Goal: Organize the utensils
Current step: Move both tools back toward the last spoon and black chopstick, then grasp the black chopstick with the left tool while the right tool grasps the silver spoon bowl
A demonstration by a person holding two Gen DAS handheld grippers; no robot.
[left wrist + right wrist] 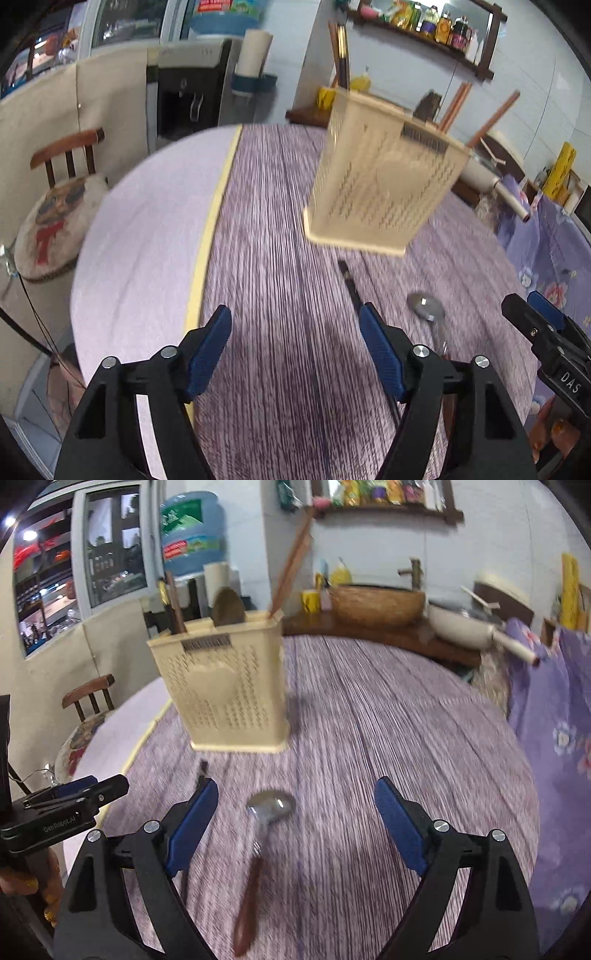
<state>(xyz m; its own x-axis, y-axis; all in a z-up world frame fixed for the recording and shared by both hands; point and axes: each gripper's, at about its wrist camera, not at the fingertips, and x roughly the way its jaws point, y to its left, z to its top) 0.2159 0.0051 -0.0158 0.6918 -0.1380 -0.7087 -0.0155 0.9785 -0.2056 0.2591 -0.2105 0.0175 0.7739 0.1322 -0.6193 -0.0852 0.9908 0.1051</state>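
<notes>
Both grippers' jaws apart, empty; brown-handled steel spoon [258, 834] before perforated cream caddy [225, 690].

Purple-striped table [388, 716] bearing cream utensil holder [225, 694], spoon [264, 834], dark chopstick [351, 288].

The near part of the surface [369, 738] lies bare on the right; a spoon [271, 805] and a dark chopstick [349, 284] lie in front; the cream holder [225, 690] stands upright behind them, blocking the middle.
</notes>
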